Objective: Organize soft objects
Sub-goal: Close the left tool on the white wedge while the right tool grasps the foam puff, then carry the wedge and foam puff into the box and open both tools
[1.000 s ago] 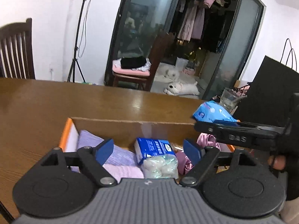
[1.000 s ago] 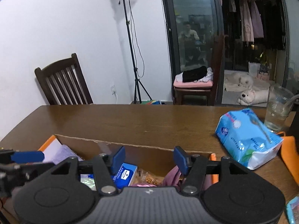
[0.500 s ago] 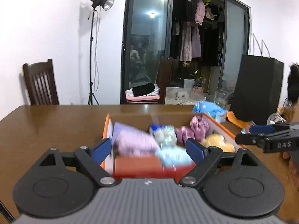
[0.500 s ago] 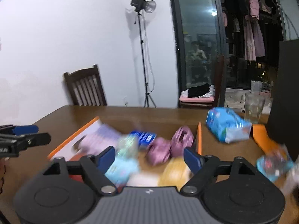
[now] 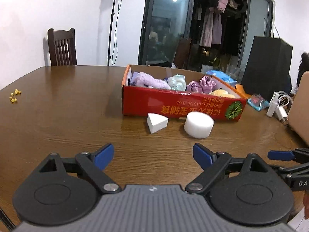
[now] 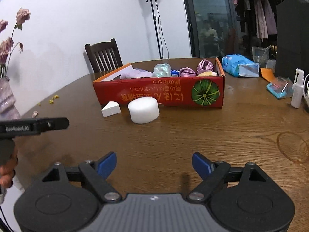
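Red cardboard box (image 5: pixel 181 104), open-topped, standing on the brown wooden worktop (image 5: pixel 67 119); its near wall carries upside-down orange lettering and a green pumpkin emblem, and its rim is orange. Inside lie soft items side by side: a lilac cloth (image 5: pixel 148 81) at the left end, a pale blue-green bundle (image 5: pixel 176 81) beside it, two shiny purple scrunchies (image 5: pixel 202 83), and a yellow plush piece (image 5: pixel 220 93) at the right end. Just in front of the box, on the worktop, rest a white wedge-shaped sponge (image 5: pixel 156 122) and a white cylindrical sponge (image 5: pixel 199 124), near each other but apart. Left gripper (image 5: pixel 152 154) and right gripper (image 6: pixel 154 163) both hover low over the worktop, well short of the sponges, blue-padded fingers spread wide and holding nothing. A blue tissue pack (image 6: pixel 239 67) lies beyond the box's right end.
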The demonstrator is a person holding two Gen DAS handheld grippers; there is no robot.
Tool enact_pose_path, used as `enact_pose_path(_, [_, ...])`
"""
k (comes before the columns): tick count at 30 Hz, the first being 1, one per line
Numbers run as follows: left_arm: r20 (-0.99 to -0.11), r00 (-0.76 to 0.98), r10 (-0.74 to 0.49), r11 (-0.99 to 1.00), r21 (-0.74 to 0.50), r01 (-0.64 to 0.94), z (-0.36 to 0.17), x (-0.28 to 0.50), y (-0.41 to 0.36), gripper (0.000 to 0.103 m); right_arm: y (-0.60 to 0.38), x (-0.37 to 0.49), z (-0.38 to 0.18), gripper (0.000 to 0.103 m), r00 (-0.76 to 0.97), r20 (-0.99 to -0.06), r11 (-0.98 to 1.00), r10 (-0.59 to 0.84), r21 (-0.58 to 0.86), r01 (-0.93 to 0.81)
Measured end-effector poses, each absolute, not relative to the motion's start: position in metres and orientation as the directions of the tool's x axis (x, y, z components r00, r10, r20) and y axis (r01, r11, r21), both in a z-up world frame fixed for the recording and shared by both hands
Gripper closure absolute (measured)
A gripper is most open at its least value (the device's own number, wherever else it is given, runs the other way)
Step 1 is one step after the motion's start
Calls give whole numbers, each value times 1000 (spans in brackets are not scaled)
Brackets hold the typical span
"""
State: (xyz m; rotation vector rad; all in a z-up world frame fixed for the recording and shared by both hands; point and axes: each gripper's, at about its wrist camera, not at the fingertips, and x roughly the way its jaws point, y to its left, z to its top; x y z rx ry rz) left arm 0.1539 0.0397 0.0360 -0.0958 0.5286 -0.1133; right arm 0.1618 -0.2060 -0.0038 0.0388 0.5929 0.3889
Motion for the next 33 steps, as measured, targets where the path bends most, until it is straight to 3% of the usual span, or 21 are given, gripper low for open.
enact_pose_path(8, [-509,848,-145,987,-133,90,29,183,38,14,-194,172,0,19,755,-536,921,378,138,-364])
enact_pose_path(12, [-527,837,-144,988,-119,94,23,218,35,32,-183,195,2,20,757,-531,919,381,128,-373])
enact_pose_path(20, [-568,807,-164,986,-98,132,9,287,28,38,-145,262,0,21,755,-523,906,396,90,-413])
enact_pose_path(22, [-578,796,-179,984,-104,146,4,298,27,43,-134,280,-5,24,744,-544,905,387,70,-420])
enact_pose_path(23, [-584,791,-185,983,-112,147,2,303,27,52,-129,287,-6,27,739,-549,902,392,69,-427])
enact_pose_path(25, [-582,786,-207,978,-134,158,-1,309,28,59,-124,298,-9,34,723,-558,893,408,77,-444])
enact_pose_path(26, [-580,783,-222,975,-144,170,-2,309,29,65,-121,302,-10,46,715,-562,887,416,78,-455])
enact_pose_path(33, [-570,779,-260,963,-206,171,-2,312,35,67,-123,311,-15,47,686,-566,870,457,125,-476])
